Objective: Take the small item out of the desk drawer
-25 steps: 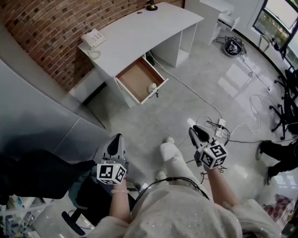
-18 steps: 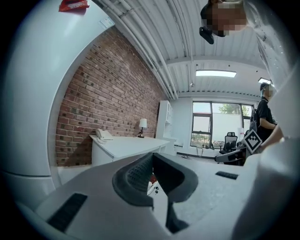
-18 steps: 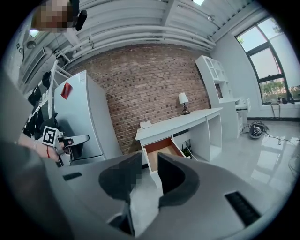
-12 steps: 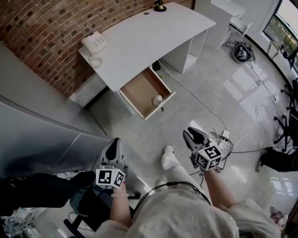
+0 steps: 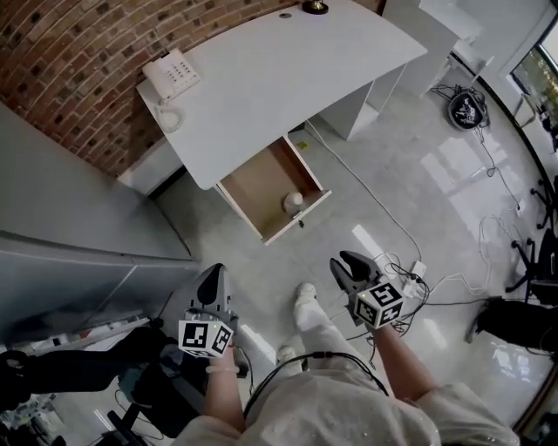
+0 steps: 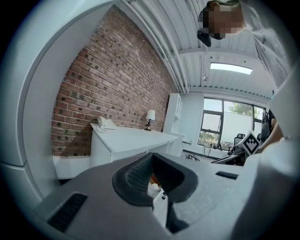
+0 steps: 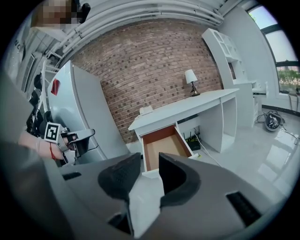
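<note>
The white desk (image 5: 279, 70) has its wooden drawer (image 5: 261, 179) pulled open. A small white item (image 5: 293, 201) lies in the drawer's near right corner. My left gripper (image 5: 214, 277) hovers over the floor, well short of the drawer. Its fingers meet at the tips with nothing held. My right gripper (image 5: 342, 263) is also short of the drawer, to its right. Its jaws have just been opening and stand apart, with only floor between them. In the right gripper view the drawer (image 7: 164, 145) lies straight ahead of my right gripper (image 7: 149, 165). In the left gripper view, my left gripper (image 6: 151, 161) hides most of the drawer.
A telephone (image 5: 173, 72) and a lamp base (image 5: 315, 7) stand on the desk. Cables and a power strip (image 5: 410, 261) lie on the floor at right. A grey cabinet (image 5: 70, 226) stands at left, a dark chair (image 5: 161, 388) below it. My shoes (image 5: 305, 292) are between the grippers.
The desk and drawer have come nearer in the head view. Both grippers have advanced toward the drawer. The right gripper's jaws stand wider apart than before.
</note>
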`<state>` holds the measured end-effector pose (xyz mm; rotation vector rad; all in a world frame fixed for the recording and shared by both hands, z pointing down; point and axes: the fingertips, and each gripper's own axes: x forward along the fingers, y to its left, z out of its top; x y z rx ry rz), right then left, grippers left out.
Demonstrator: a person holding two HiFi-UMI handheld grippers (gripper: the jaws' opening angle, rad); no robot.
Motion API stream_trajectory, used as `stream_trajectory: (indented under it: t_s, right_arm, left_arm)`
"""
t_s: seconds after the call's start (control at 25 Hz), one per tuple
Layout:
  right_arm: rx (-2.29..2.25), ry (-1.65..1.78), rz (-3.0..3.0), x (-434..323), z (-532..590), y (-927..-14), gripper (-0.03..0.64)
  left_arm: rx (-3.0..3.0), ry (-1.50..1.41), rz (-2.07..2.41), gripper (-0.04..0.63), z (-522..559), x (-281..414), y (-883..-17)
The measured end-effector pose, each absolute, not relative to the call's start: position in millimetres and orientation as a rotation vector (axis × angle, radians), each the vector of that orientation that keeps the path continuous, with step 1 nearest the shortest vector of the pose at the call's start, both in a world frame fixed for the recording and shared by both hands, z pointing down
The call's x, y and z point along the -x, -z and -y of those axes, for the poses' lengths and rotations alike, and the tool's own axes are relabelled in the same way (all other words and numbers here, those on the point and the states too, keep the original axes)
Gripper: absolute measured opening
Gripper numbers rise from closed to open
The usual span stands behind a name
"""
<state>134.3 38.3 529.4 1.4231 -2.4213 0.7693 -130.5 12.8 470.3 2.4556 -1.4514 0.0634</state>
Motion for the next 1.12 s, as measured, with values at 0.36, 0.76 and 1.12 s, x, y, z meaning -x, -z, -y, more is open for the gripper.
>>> stream_trajectory:
  t_s: [0.36,0.76,1.12]
  right_arm:
    - [-1.337,-0.869,2.413,-147.3,12.9,-562.9,0.138]
    - [-1.209,-0.886,2.372,-148.4,55.0,-606.8,0.146]
    - [-1.138,-0.834,2.323,-127.9,96.9,-635.4,0.158]
  left_arm:
    - [-2.438,-0.18,1.402,0.005,17.4,92.5,-495.6]
    - [-2.397,-0.179,1.439,0.005,50.7,76.3,-524.4]
    - [-2.413,-0.208,1.36,0.005,67.3,67.0,-558.5]
